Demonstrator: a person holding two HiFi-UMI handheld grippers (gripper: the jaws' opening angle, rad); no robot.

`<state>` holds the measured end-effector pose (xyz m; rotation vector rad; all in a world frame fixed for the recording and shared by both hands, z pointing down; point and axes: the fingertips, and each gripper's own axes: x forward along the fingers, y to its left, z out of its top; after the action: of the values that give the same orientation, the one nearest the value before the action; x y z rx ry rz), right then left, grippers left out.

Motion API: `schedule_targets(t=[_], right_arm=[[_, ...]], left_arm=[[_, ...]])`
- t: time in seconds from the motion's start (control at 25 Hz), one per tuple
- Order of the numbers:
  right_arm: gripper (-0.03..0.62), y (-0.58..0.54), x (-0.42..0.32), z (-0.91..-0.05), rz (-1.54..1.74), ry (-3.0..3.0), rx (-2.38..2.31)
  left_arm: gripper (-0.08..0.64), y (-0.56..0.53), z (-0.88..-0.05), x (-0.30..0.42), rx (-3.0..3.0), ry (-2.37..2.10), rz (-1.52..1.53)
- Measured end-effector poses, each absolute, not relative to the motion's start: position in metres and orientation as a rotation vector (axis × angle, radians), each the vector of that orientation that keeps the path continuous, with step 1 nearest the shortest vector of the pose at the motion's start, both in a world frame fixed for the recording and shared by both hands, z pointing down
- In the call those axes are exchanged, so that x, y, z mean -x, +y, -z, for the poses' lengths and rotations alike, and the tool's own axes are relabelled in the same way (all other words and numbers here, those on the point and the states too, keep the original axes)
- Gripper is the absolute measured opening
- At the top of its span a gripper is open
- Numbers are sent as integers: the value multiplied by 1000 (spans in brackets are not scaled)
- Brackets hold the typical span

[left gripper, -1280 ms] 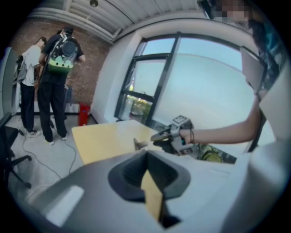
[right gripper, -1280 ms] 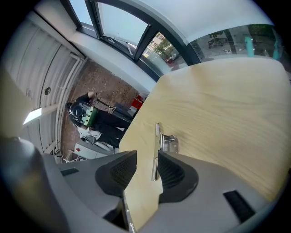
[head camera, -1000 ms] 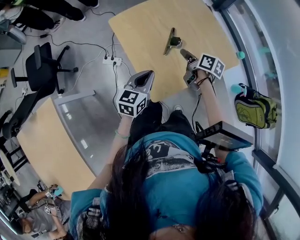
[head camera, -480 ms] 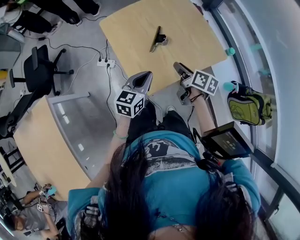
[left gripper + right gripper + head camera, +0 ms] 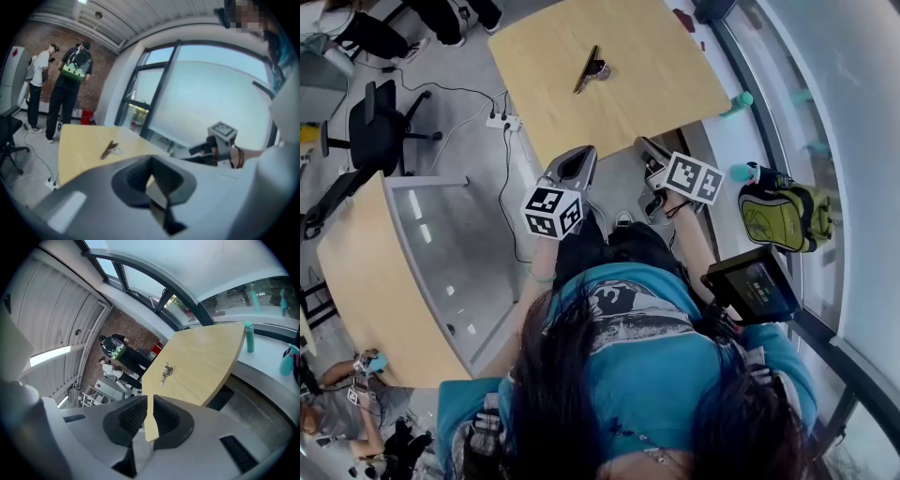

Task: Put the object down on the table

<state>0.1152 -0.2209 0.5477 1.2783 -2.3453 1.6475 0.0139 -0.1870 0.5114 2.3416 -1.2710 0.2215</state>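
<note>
A slim dark object with a small metal part (image 5: 591, 68) lies alone on the light wooden table (image 5: 647, 84). It also shows in the left gripper view as the object (image 5: 110, 149) and in the right gripper view as the object (image 5: 165, 371). My left gripper (image 5: 578, 155) hangs off the table's near edge, over the floor, jaws together and empty. My right gripper (image 5: 643, 147) is beside it, just short of the table's edge, also shut with nothing held. In their own views, the left gripper (image 5: 152, 180) and right gripper (image 5: 150, 420) both point toward the table from well back.
A green backpack (image 5: 783, 214) and two teal bottles (image 5: 741, 98) (image 5: 748, 172) sit along the window sill at right. A power strip (image 5: 501, 121) with cables and an office chair (image 5: 380, 127) are on the floor at left. A second table (image 5: 370, 272) is at lower left. People (image 5: 70, 89) stand beyond the table.
Both grippers have drawn back from the table toward the person; the right one was over the table near the object and is now off its edge. The object stays put.
</note>
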Motion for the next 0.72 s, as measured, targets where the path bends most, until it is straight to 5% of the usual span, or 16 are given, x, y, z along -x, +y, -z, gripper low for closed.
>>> schedule_targets(t=[0.72], right_arm=[[31,-134,-92,-552,-1605,-2334,-971]], left_arm=[[3,-113,-506,-17,-2278,-1423,-217]])
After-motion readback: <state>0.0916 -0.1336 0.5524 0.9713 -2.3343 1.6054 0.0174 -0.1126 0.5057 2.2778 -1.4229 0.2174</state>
